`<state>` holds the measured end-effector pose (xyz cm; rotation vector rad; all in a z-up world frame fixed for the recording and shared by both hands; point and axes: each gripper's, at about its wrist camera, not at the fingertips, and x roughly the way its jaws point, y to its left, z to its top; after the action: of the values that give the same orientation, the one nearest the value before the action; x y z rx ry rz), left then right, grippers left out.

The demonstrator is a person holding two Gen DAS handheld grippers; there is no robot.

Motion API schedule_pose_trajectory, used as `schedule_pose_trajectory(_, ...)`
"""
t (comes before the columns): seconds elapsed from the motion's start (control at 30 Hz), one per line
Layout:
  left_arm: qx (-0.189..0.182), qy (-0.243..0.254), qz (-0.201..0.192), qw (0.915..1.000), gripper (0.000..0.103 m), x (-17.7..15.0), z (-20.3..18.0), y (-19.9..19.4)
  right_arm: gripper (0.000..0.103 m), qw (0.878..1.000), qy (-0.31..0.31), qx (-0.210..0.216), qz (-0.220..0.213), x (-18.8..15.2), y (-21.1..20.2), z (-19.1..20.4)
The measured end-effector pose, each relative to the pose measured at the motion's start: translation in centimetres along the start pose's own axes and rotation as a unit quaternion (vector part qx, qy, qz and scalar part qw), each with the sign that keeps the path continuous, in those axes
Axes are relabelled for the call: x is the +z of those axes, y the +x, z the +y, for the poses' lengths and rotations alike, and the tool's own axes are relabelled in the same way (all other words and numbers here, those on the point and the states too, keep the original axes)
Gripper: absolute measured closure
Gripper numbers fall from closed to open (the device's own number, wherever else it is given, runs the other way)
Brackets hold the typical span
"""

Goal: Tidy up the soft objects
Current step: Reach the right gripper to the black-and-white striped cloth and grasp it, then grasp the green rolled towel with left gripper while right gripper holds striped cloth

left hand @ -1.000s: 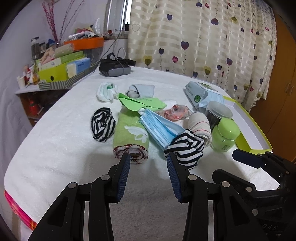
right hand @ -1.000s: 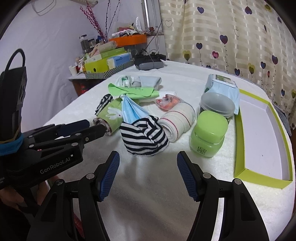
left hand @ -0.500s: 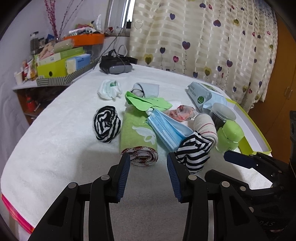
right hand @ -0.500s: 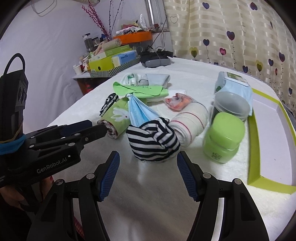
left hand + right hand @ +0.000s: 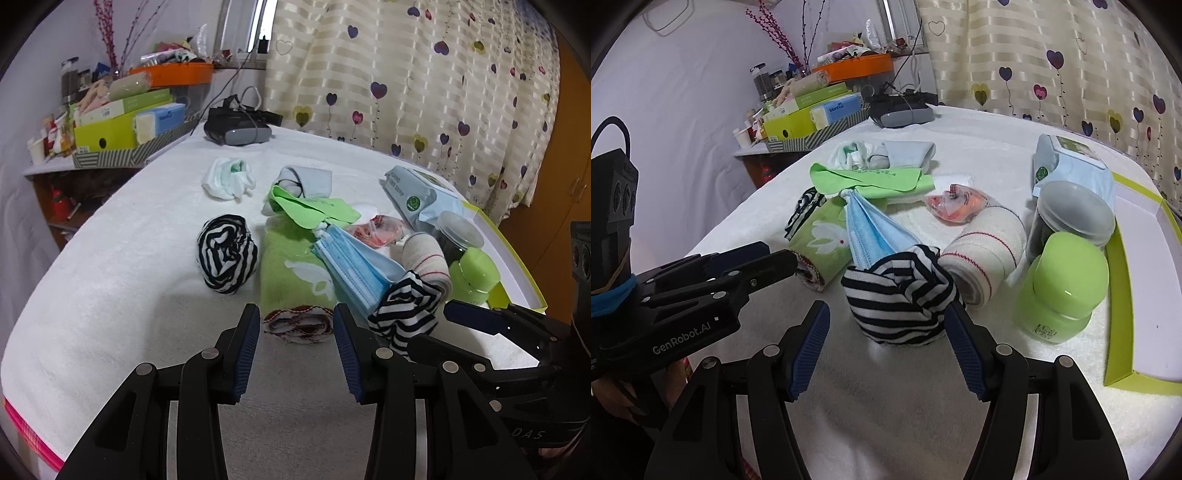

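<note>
Both tongs angle downward with jaws spread and nothing between them. The left tongs (image 5: 296, 321) fill the lower centre of their own view and enter the right wrist view from the lower left. The right tongs (image 5: 886, 319) sit bottom centre.

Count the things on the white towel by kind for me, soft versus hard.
Striped sock balls: 2
Other sock bundles: 2
Green cloths: 2
Face mask: 1
Bandage roll: 1
Wipes pack: 1
Jars: 2
Wrapped packet: 1
Total: 12
</note>
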<state>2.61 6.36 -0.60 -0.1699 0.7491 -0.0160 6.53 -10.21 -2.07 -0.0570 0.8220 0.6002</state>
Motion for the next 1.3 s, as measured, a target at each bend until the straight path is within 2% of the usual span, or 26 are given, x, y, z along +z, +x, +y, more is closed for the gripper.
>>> schedule_pose_trajectory(0.47,-0.005,-0.002,0.004,1.0000,0.060,0.2,0.4,1.0,0.038,0.999,0.005,-0.018,0.027,0.5,2.2,-0.2)
schedule_pose_trajectory(0.5,-0.006,-0.003,0.003,1.0000,0.059,0.3,0.4,1.1,0.041,0.999,0.006,-0.019,0.027,0.5,2.4,-0.3)
schedule_pose_trajectory(0.57,-0.007,-0.005,0.002,1.0000,0.059,0.3,0.6,1.2,0.067,0.999,0.006,-0.021,0.029,0.5,2.6,-0.4)
schedule_pose_trajectory(0.67,-0.009,-0.005,0.001,0.9999,0.058,0.4,0.5,1.4,0.085,0.999,0.010,-0.020,0.031,0.4,2.7,-0.7)
schedule_pose_trajectory(0.73,-0.010,-0.004,0.002,0.9999,0.058,0.5,0.5,1.4,0.089,0.999,0.008,-0.017,0.027,0.3,2.4,-0.7)
schedule_pose_trajectory(1.1,-0.016,0.006,0.012,0.9998,0.054,1.0,-0.4,2.9,0.092,1.000,0.005,-0.013,0.014,-0.3,0.7,-1.0)
schedule_pose_trajectory(1.3,-0.002,0.017,0.031,0.9994,0.053,1.3,-0.8,4.7,0.092,1.000,0.010,-0.010,0.008,-0.6,0.2,-1.5)
